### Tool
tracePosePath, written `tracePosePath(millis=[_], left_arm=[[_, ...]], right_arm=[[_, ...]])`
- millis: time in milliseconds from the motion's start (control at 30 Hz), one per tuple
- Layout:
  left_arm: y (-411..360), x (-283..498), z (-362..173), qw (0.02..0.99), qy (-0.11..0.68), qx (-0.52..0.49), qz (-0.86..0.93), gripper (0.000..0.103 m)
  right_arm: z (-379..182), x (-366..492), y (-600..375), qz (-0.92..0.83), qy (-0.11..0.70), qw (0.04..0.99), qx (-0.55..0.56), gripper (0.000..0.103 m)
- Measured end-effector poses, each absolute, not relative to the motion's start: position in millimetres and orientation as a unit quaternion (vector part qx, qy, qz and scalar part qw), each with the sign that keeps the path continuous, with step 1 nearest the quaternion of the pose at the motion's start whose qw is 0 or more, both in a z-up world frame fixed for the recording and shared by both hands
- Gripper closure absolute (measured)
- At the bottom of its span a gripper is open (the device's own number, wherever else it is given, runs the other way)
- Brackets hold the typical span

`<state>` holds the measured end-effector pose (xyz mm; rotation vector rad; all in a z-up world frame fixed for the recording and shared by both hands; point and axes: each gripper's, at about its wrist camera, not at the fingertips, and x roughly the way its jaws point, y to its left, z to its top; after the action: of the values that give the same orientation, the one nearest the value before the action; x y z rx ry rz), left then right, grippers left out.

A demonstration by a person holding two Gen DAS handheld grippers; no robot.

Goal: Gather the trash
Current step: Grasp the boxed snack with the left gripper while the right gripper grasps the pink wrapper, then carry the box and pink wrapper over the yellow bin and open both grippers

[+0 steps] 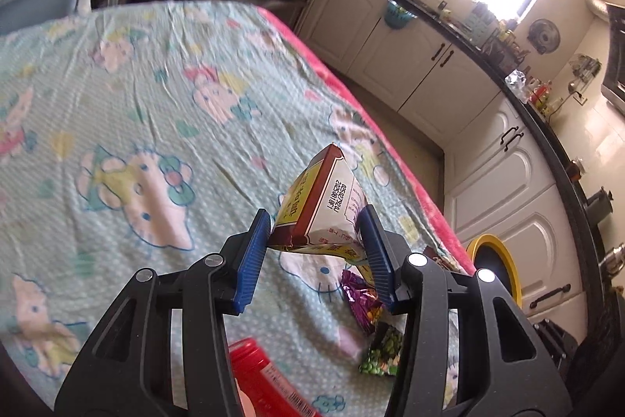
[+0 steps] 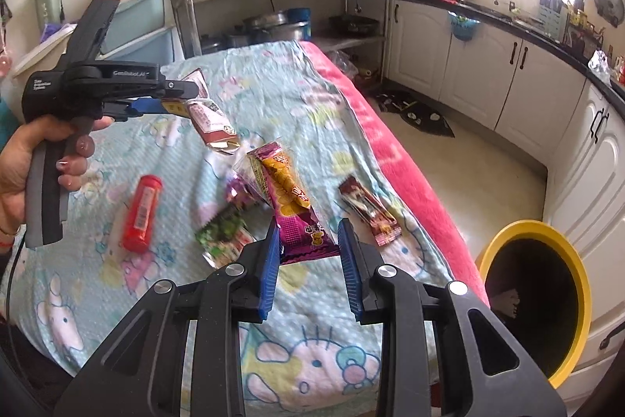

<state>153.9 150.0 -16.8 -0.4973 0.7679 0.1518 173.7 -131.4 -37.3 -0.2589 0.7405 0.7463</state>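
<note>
Both grippers hold trash above the cartoon-print worktop cover.

Right gripper (image 2: 309,256): jaws clamped on a purple snack wrapper (image 2: 293,210), lifted off the cover (image 2: 273,92). Left gripper (image 1: 318,241): jaws clamped on a crumpled red-and-white carton (image 1: 326,198), raised at 10 o'clock in the right wrist view. Lying loose on the cover: red tube (image 2: 141,213) at 9 o'clock, green wrapper (image 2: 222,235) beside it, dark red wrapper (image 2: 369,210) at 3 o'clock. Yellow-rimmed bin (image 2: 578,284) stands on the floor at 4 o'clock.

Both wrist views close over the shared tablecloth (image 1: 156,96) (kitchen behind)
</note>
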Motion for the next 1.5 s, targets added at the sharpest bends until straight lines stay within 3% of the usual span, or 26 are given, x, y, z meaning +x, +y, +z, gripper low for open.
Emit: tracePosePath(millis=[667,1500], left_arm=[[119,135,39,0.929,0.318,-0.185,0.043,0.063],[0,200,64,0.937,0.316,-0.138,-0.058,0.063]], right_arm=[[5,164,-142,0.342,0.305,0.883,-0.1,0.075],[34,193,-278,0.226,0.273,0.935,-0.014,0.075]])
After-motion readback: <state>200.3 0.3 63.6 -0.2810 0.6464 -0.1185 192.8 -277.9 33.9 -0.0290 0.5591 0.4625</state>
